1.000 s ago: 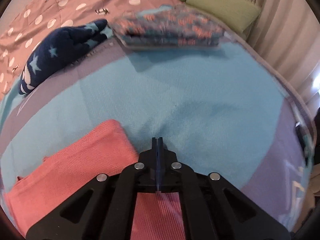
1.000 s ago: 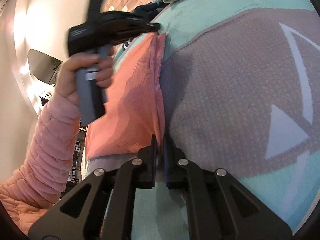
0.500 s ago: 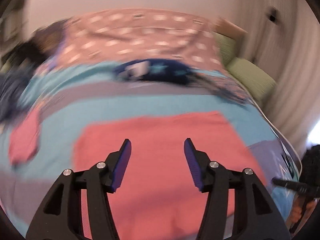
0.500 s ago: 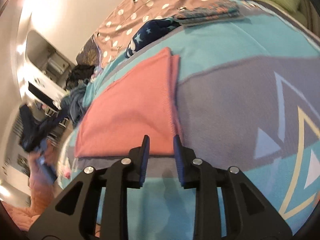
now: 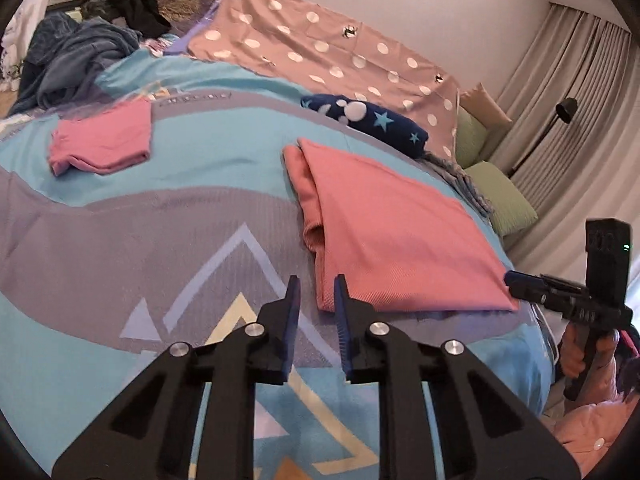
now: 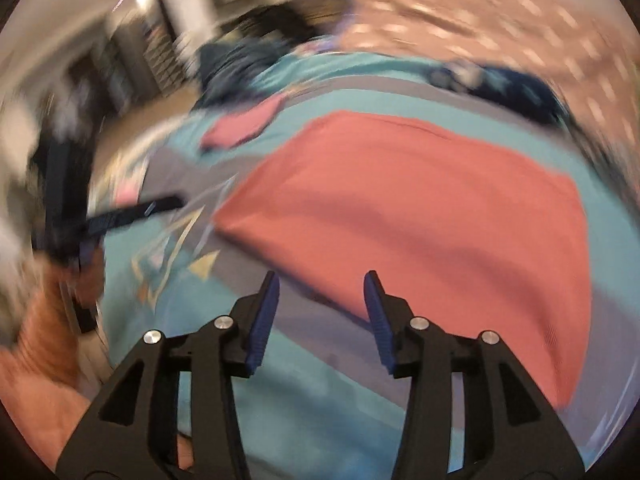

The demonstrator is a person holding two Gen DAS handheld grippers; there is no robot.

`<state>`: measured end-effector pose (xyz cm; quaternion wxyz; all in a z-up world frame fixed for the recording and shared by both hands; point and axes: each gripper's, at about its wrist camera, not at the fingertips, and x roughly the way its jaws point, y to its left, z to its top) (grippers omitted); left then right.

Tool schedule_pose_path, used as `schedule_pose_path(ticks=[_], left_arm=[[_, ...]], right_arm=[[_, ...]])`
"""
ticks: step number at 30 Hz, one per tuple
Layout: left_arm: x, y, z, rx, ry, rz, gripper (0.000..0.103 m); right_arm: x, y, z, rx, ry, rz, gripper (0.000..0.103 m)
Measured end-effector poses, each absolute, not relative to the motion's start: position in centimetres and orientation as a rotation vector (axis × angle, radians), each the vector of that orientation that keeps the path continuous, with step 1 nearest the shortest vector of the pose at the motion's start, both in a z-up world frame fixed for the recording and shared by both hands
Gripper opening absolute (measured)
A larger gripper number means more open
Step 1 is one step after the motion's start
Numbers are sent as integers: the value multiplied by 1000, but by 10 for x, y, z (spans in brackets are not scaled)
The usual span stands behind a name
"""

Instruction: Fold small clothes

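Observation:
A coral cloth (image 5: 392, 232) lies folded flat on the teal and grey bedcover (image 5: 120, 248). My left gripper (image 5: 317, 304) hovers just before its near left corner, jaws a narrow gap apart and closing, nothing between them. The right gripper (image 5: 520, 280) shows at the cloth's near right corner, held in a hand. The right wrist view is blurred: the coral cloth (image 6: 420, 208) lies ahead, and my right gripper (image 6: 322, 284) is over its near edge, jaws opening and empty. A small pink garment (image 5: 100, 140) lies spread at the far left.
A navy star-print garment (image 5: 368, 120) lies behind the coral cloth on a dotted brown sheet (image 5: 320, 52). Dark clothes (image 5: 80, 52) are heaped at the far left. Green pillows (image 5: 504, 196) and curtains stand at the right. A pink sleeve (image 5: 588, 432) shows at lower right.
Both grippers were shut on the coral cloth's edge; they have let go and drawn back. The cloth now lies folded. Both views have swung round.

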<state>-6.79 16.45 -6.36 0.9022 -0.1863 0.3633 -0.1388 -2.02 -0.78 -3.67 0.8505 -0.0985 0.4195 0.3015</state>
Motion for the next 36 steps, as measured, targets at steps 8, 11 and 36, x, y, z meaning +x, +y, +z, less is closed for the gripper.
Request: schedule_pose_path(ticks=[8,11,36], left_arm=[[-63,151,-86,-392,767,-450,19],[-54,151,-96,-410,789,-468,19],[20,166,-119,-631,854,-534,39]], right_arm=[[-10,51,-51,-350,922,678,50],[12,47,-44,-356,930,627,51],[230,215,-107,-550,1226,334,62]])
